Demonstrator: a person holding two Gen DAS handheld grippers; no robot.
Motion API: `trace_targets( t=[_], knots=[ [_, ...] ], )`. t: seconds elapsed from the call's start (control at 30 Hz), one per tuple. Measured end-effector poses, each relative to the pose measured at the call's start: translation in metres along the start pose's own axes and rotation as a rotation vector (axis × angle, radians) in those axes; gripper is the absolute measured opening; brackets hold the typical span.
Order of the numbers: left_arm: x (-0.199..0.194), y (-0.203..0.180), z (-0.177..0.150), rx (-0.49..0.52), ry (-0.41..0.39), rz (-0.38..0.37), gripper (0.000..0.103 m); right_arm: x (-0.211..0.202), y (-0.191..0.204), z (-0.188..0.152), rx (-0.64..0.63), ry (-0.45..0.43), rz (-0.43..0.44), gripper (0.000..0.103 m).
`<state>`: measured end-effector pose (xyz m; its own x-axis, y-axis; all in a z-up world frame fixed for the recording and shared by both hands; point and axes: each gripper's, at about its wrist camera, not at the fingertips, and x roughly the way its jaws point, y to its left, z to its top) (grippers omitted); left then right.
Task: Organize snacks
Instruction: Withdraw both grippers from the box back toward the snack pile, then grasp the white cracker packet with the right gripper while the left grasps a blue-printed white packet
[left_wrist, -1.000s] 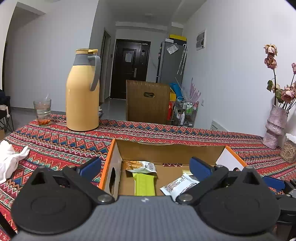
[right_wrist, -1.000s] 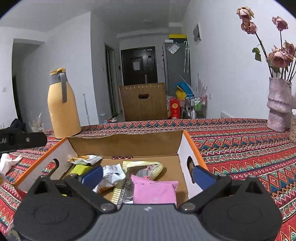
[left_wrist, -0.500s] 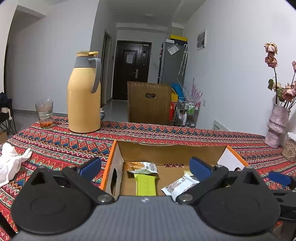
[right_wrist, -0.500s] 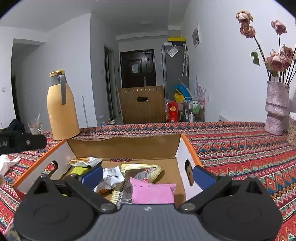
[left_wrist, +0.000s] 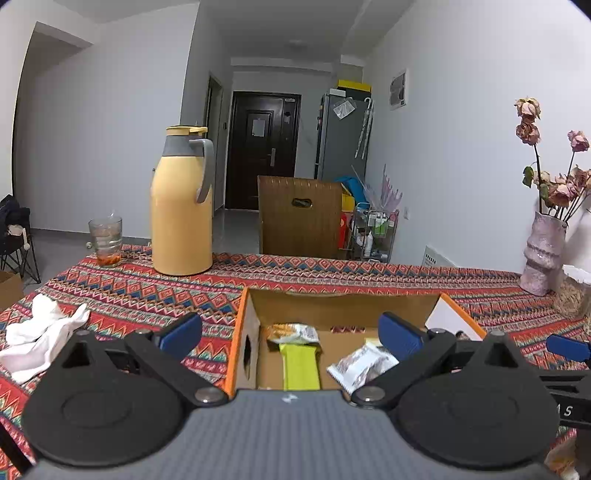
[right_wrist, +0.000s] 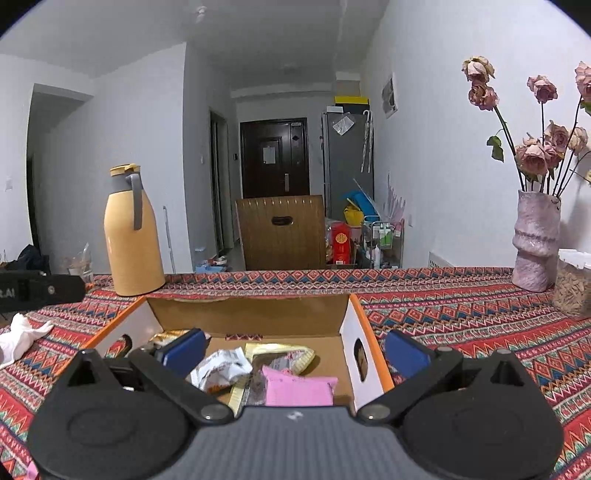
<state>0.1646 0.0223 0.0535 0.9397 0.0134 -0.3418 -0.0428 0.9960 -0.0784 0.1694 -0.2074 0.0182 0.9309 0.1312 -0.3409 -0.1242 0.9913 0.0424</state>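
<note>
Cardboard box (right_wrist: 255, 314) orange-rimmed, pink (right_wrist: 297, 390), green (left_wrist: 300, 365), white snack packets (right_wrist: 218, 369) inside, both grippers (left_wrist: 290, 330) (right_wrist: 295, 349) wide open, empty

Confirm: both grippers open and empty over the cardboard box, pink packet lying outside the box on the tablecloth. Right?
Not quite. The pink packet lies inside the cardboard box, near its right wall, not on the tablecloth; the right wrist view shows it. The rest holds: the left gripper and the right gripper are both open and empty over the box.

Left gripper (left_wrist: 290, 332) spread wide over the cardboard box (left_wrist: 343, 306); green packet (left_wrist: 300, 365) and white wrapper (left_wrist: 360, 367) lying inside, thermos (left_wrist: 181, 218) standing behind.
</note>
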Motion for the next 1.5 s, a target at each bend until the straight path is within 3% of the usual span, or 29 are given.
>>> trace_targets(
  t=[0.43, 0.93, 1.27, 1.5],
  knots=[
    [-0.041, 0.03, -0.043, -0.003, 0.06, 0.026, 0.103, -0.043, -0.002, -0.047, -0.001, 0.091, -0.009, 0.103],
    [-0.074, 0.038, -0.079, 0.006, 0.102, -0.003, 0.103, -0.076, -0.019, -0.096, 0.032, 0.183, -0.04, 0.103],
    [-0.076, 0.04, -0.083, 0.0, 0.118, 0.002, 0.103, -0.075, -0.021, -0.097, 0.026, 0.192, -0.055, 0.103],
    [-0.077, 0.035, -0.08, -0.005, 0.121, -0.004, 0.103, -0.044, -0.033, -0.083, -0.014, 0.248, -0.108, 0.103]
  ],
)
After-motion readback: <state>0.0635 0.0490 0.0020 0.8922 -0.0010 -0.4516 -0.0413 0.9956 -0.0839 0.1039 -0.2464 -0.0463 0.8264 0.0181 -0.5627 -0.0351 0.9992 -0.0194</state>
